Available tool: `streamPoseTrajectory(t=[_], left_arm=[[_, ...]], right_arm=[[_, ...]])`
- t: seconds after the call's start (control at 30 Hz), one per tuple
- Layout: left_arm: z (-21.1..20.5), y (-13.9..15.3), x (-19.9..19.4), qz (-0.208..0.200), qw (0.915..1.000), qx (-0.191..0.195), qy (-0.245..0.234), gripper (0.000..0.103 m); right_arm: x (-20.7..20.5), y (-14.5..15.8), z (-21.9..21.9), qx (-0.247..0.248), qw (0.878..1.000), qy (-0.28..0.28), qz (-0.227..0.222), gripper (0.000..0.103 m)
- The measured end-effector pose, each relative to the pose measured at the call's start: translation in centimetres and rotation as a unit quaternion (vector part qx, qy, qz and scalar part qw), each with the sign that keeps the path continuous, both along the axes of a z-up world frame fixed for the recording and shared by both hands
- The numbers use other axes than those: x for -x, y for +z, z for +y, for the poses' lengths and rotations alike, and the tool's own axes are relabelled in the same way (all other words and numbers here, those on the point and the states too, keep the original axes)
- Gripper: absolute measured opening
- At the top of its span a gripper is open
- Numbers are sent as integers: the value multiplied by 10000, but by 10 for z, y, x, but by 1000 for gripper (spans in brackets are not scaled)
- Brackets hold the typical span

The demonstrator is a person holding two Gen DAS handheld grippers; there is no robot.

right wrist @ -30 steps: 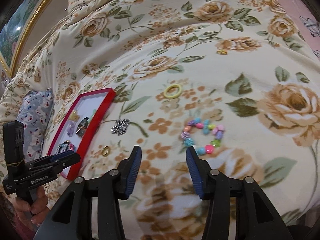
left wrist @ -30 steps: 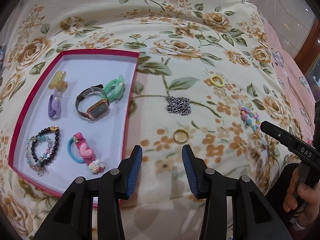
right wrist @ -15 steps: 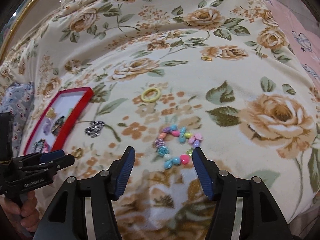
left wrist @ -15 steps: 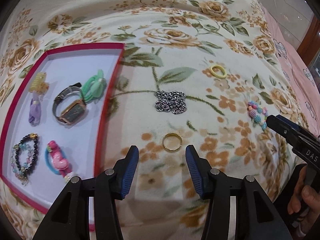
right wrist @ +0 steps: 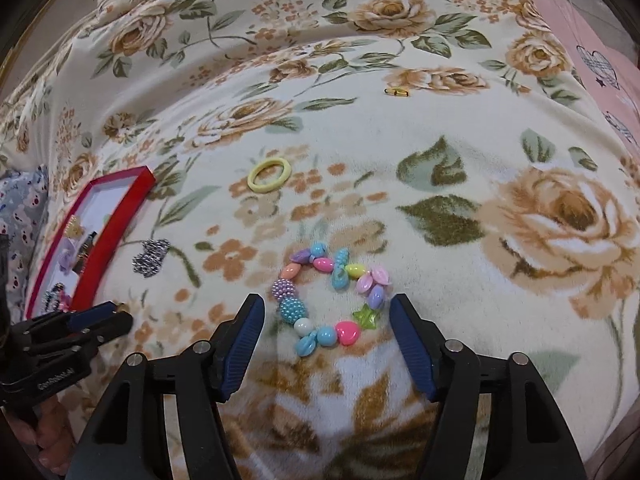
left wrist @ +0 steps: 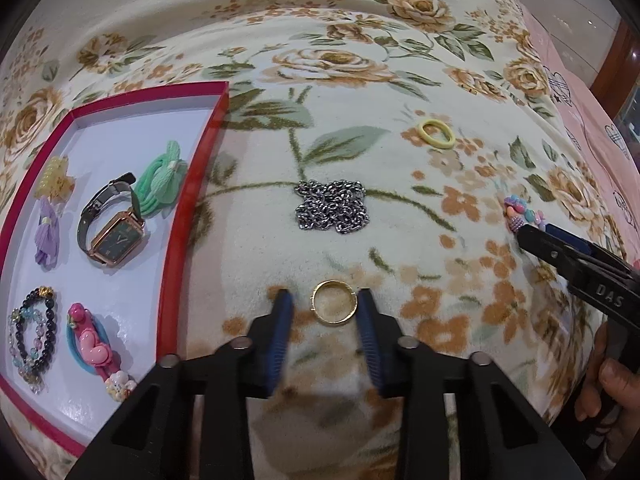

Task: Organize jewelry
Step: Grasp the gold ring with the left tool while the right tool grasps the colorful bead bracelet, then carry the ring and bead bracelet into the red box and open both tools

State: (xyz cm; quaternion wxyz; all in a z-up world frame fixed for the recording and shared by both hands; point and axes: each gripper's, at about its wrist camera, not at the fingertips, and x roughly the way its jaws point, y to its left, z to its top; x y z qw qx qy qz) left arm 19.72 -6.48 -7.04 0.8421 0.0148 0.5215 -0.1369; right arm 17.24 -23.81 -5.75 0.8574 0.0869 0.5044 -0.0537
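A gold ring (left wrist: pixel 334 307) lies on the floral blanket between the tips of my open left gripper (left wrist: pixel 323 304), which is down at the blanket. A colourful bead bracelet (right wrist: pixel 330 297) lies just ahead of and between the fingers of my open right gripper (right wrist: pixel 327 314); it also shows in the left wrist view (left wrist: pixel 522 211). A silver chain (left wrist: pixel 331 206) and a yellow hair tie (left wrist: pixel 436 133) lie loose on the blanket. A red tray (left wrist: pixel 181 236) at the left holds a watch (left wrist: pixel 112 229), hair ties, a bead bracelet and clips.
The blanket bulges over a soft bed. A pink sheet (left wrist: pixel 600 120) lies along the right. A small yellow clip (right wrist: pixel 397 91) lies far back in the right wrist view. A patterned pillow (right wrist: pixel 20 216) sits beyond the tray.
My left gripper moved forward and down until the gold ring sits between its tips. My right gripper moved forward and opened wider around the near side of the colourful bracelet.
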Motion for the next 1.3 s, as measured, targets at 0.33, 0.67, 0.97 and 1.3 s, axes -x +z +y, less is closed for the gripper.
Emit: streamPoseTrajectory(t=[0.33,0.67,0.97,1.3], left_arm=[[8,13,9,-102,9997,204,-56,22],[36,47,33,-384,9984,401,55,22],[74,70,59,-556,9967,502,326,22],[119,80,79,-611,9940,538,727,22]], right_arm=[[6,10,1,-231,9995,126,-195,9],[12,35,30,-588,9960,497,-445,9],[13,58,77,-802,9890,1075,-617,9],[6,60,128,-900,9808,1634,-576,9]])
